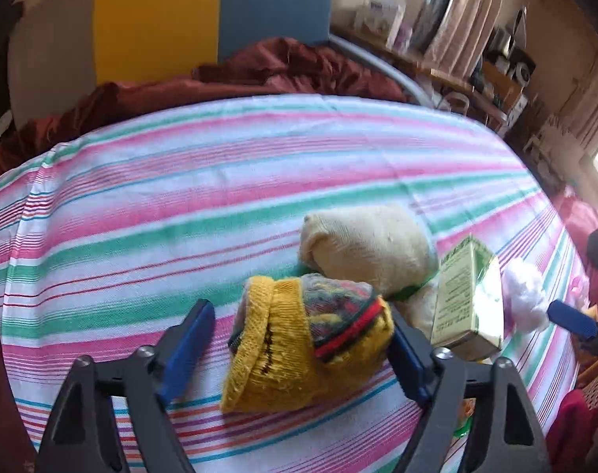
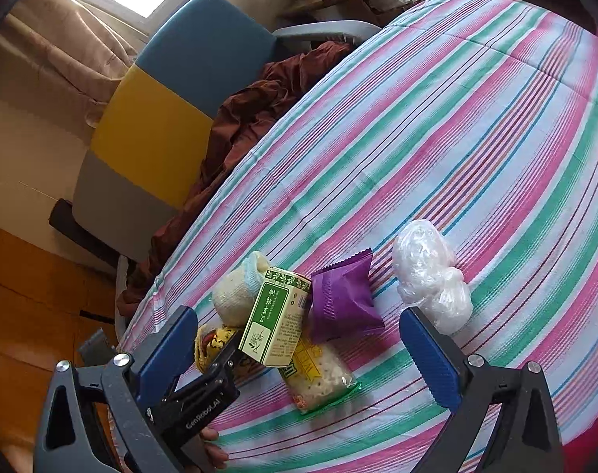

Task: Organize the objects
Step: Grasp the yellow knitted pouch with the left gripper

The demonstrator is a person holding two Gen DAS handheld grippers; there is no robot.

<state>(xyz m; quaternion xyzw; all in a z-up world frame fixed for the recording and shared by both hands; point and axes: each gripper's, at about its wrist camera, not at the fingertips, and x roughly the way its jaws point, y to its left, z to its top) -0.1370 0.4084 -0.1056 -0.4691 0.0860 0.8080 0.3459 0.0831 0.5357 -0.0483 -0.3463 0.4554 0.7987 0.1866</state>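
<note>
Reaching over the striped cloth, we are bringing the left gripper around a rolled yellow sock, its jaws standing partly open, one blue pad touching the roll's right side and the other apart from it on the left, so by our judgement the grasp is not yet made and closing comes next. Our right gripper is hanging wide open and empty above a snack packet. Just beyond are crowding a green box, a cream sock roll, a purple sachet and a clear plastic bundle, which could be getting in the way.
</note>
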